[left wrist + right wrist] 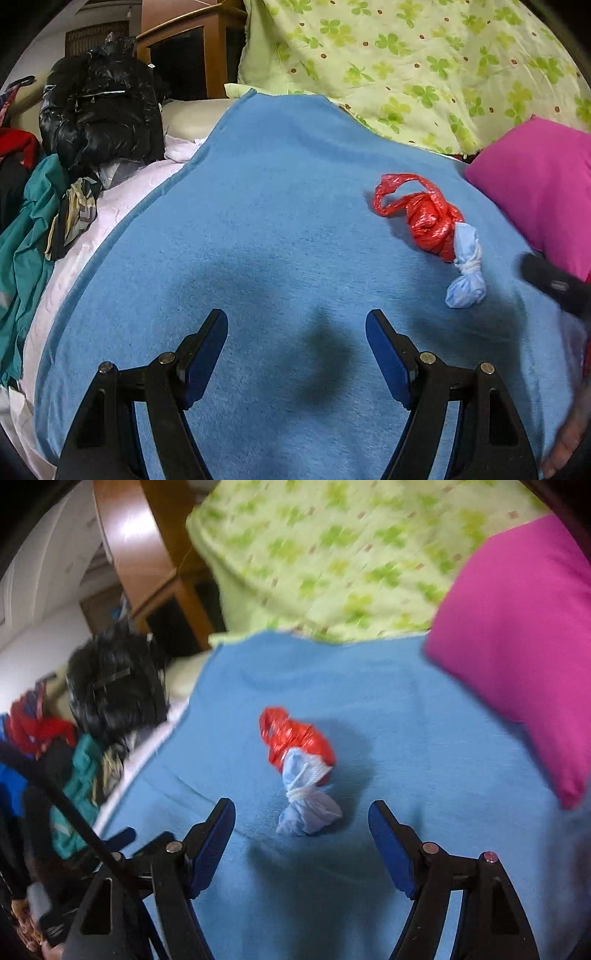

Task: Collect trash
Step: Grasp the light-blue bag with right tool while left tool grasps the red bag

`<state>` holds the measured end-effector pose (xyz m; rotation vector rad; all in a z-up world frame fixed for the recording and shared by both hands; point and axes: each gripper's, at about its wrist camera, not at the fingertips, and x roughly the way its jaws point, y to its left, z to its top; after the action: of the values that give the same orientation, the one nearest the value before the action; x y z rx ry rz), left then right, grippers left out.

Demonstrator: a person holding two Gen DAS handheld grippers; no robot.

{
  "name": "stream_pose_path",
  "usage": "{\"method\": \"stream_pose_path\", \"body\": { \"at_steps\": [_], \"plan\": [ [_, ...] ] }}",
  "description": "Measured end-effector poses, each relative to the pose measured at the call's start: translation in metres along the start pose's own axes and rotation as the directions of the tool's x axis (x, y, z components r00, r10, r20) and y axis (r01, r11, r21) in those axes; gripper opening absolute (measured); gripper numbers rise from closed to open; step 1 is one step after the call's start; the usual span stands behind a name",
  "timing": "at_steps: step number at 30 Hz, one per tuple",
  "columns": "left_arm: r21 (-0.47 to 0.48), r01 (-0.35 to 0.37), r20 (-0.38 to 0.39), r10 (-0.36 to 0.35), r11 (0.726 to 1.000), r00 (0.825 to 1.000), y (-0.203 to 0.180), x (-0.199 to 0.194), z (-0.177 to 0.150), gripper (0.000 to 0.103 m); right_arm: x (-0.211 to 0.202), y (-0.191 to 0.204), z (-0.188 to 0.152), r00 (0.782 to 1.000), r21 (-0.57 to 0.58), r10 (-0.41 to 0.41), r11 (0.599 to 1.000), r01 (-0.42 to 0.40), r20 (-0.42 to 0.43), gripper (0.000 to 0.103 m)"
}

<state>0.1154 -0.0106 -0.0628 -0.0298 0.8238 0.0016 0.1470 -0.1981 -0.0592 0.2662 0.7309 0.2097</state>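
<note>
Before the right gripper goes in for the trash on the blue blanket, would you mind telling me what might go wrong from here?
1. The red plastic bag and the knotted light blue bundle lie touching; the open right gripper may catch only the bundle.
2. Both rest on the soft blue blanket, so the fingers could pinch fabric too.
3. The right wrist view is blurred, so aim may be off.
</note>
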Motion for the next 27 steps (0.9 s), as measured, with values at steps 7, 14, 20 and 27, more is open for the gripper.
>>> {"method": "stream_pose_path", "body": {
  "at_steps": [7,14,20,27],
  "plan": [
    [-0.021,-0.007,-0.014,0.007,1.0,1.0,0.016,0.01,0.006,0.078,0.065,-0.005,0.001,0.994,0.027,-0.01,1.0,0.013,-0.105,0.035],
    [-0.009,0.068,0.003,-0.068,0.998,0.998,0.001,0.009,0.014,0.078,0.017,-0.03,-0.006,0.997,0.129,0.004,0.992,0.006,-0.076,0.034],
    [-0.001,0.144,-0.002,-0.144,0.99,0.99,-0.04,0.021,0.035,0.078,-0.039,-0.068,-0.008,1.0,0.215,-0.003,0.977,0.003,0.001,0.034],
    [-0.133,0.244,-0.072,-0.255,0.961,0.964,-0.091,0.057,0.072,0.078,-0.065,-0.089,-0.008,0.999,0.226,-0.04,0.974,0.03,0.037,0.034]
  ]
}}
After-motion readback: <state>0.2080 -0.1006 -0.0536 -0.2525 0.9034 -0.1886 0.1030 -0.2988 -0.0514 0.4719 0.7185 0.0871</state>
